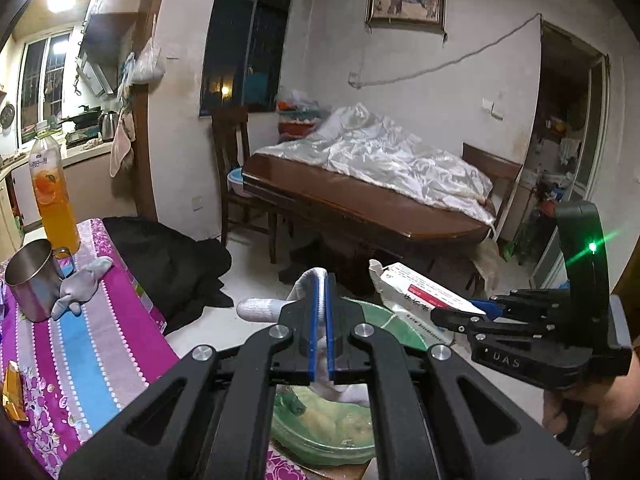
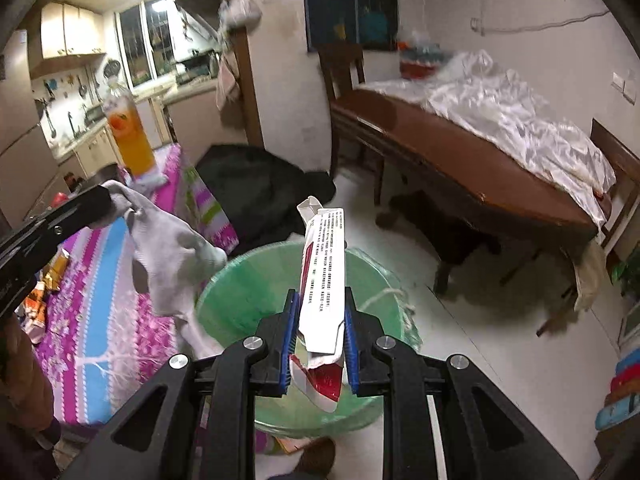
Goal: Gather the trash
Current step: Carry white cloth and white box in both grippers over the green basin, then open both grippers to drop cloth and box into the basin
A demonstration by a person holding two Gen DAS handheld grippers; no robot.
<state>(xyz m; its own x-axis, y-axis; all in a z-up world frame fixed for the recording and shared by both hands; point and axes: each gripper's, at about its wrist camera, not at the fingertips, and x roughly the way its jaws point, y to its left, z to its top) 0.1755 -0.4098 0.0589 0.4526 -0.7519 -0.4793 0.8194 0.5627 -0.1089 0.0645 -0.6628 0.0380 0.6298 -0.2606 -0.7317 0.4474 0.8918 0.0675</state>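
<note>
Sock (image 2: 168, 252) clamped in left hand-held gripper (image 1: 322, 280)

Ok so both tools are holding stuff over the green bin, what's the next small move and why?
Probably open the right tool to drop the flattened carton: it is pinched directly above the mouth of the green-lined bin. The left tool, shut on a white sock, sits nearer the rim.

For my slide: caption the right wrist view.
Right gripper holds a flattened carton above the green-lined bin.
</note>
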